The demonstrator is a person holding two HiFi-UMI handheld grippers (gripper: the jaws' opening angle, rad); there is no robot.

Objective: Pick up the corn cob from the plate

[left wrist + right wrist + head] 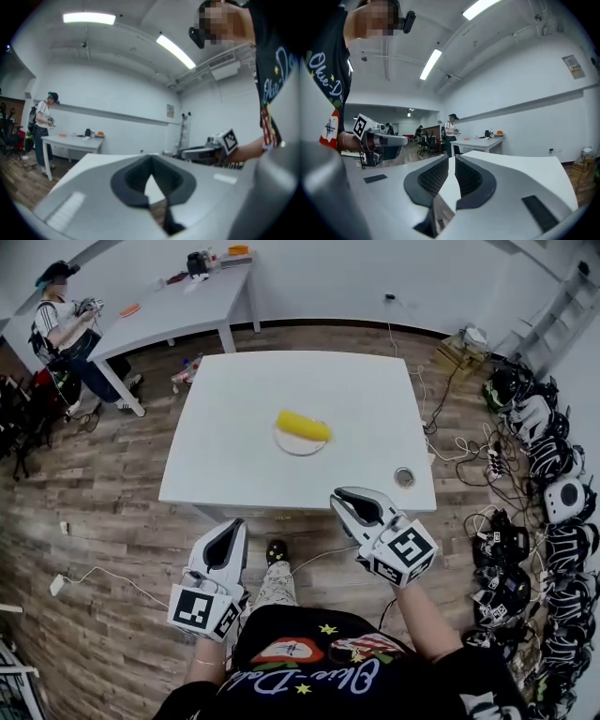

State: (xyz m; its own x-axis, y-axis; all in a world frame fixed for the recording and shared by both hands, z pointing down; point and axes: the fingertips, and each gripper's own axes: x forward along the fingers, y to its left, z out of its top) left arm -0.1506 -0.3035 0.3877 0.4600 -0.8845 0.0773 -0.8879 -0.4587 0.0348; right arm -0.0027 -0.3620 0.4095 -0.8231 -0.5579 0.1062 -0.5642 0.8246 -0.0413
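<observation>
In the head view, the corn (303,426) lies on its side on a plate (298,450) near the middle of a white table (234,409), and a small round thing (404,477) sits near the table's right front corner. The left gripper (231,529) and right gripper (349,500) are both held off the table's near edge, well apart from the corn, the right one nearer the table. A second table (178,301) stands at the far left with a person (61,324) beside it, and headsets (548,465) lie along the floor on the right. In the left gripper view, its fingers (131,183) meet at the tips with nothing between them, and the right gripper shows off to the right. In the right gripper view, its fingers (429,180) are closed to a thin slit, also empty, and the left gripper shows at the left.
</observation>
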